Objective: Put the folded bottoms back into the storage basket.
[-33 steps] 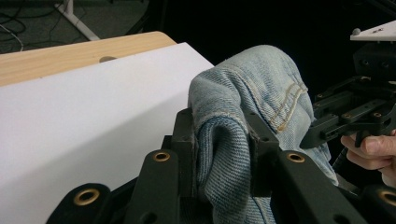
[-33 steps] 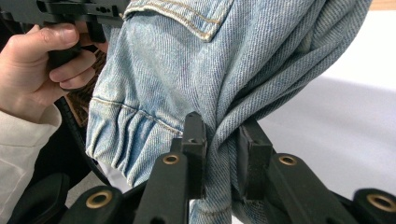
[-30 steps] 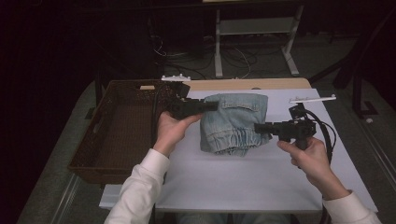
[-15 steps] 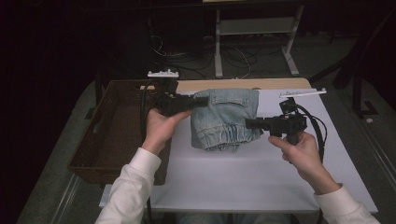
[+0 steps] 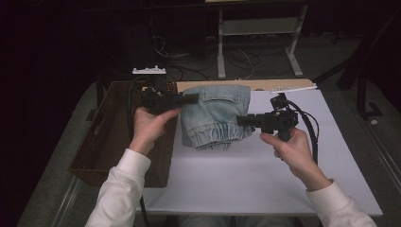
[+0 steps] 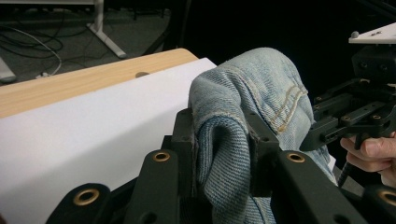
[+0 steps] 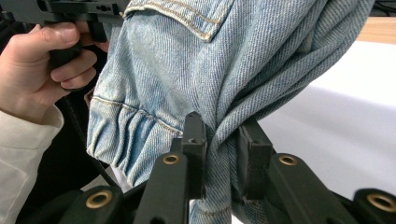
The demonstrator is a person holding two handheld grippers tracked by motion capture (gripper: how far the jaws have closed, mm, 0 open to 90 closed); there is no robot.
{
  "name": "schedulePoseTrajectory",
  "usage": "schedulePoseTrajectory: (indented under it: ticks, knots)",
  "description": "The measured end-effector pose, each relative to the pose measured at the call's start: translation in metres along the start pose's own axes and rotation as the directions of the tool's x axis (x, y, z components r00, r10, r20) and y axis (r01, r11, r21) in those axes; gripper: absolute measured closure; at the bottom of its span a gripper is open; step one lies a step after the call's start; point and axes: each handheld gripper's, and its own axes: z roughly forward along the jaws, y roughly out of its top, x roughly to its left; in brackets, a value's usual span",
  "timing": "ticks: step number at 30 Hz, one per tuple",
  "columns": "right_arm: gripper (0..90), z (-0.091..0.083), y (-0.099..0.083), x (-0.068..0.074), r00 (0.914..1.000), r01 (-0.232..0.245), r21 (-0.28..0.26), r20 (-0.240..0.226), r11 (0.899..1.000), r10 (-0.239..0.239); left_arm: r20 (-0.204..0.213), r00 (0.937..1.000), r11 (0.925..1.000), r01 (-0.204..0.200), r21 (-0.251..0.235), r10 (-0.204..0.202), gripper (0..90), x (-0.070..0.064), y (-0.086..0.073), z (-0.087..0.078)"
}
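Basket [image 5: 101, 142], brown wicker, sits at 9 o'clock on the table, just beside the white sheet [image 5: 265, 179] and touching its edge. Left hand [image 5: 149, 125] hovers over the basket's 3 o'clock rim w/ the left gripper [image 5: 195, 98], jaws pointing toward 3 o'clock, clenched on a fold of the denim garment [image 5: 215, 116]; in the left gripper view the cloth [image 6: 224, 154] bunches up betw. the two black jaws, pinched tight. Garment is light blue denim w/ an elastic cuff at its 6 o'clock end and a pocket flap near 12 o'clock; it hangs betw. the two tools, over the sheet's 10–11 o'clock area, next to the basket. Whether its lower edge touches the sheet: can't tell. Right gripper [image 5: 240, 120] comes in from 3 o'clock, held by the right hand [image 5: 291, 146], also grasping the denim: right gripper view shows a twisted fold [image 7: 224, 140] squeezed betw. the jaws, w/ the left hand [image 7: 42, 70] beyond at 10 o'clock.
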Motion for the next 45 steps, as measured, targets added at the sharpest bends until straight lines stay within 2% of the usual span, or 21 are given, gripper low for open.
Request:
schedulePoseTrajectory:
  ticks: [16, 25, 38, 45]
  knots:
    - [74.8, 0.033, 0.024, 0.017, 0.9989, 0.026, -0.004, -0.039, 1.000, -0.026, -0.045, 0.9989, 0.9996, 0.005, -0.029, -0.006, 69.3, 0.020, 0.007, -0.037]
    - [74.8, 0.048, 0.032, 0.026, 0.9976, 0.037, -0.009, -0.057, 0.999, -0.038, -0.070, 0.9975, 0.9987, 0.004, -0.051, -0.008, 69.3, 0.027, 0.009, -0.054]
    - [74.7, 0.071, 0.041, 0.034, 0.9953, 0.028, -0.017, -0.093, 0.999, -0.029, -0.108, 0.9940, 0.9973, 0.006, -0.073, -0.014, 69.4, 0.038, 0.011, -0.076]
    - [74.8, 0.088, 0.046, 0.042, 0.9938, 0.035, -0.015, -0.105, 0.999, -0.037, -0.141, 0.9896, 0.9960, 0.015, -0.088, -0.027, 69.5, 0.044, 0.010, -0.091]
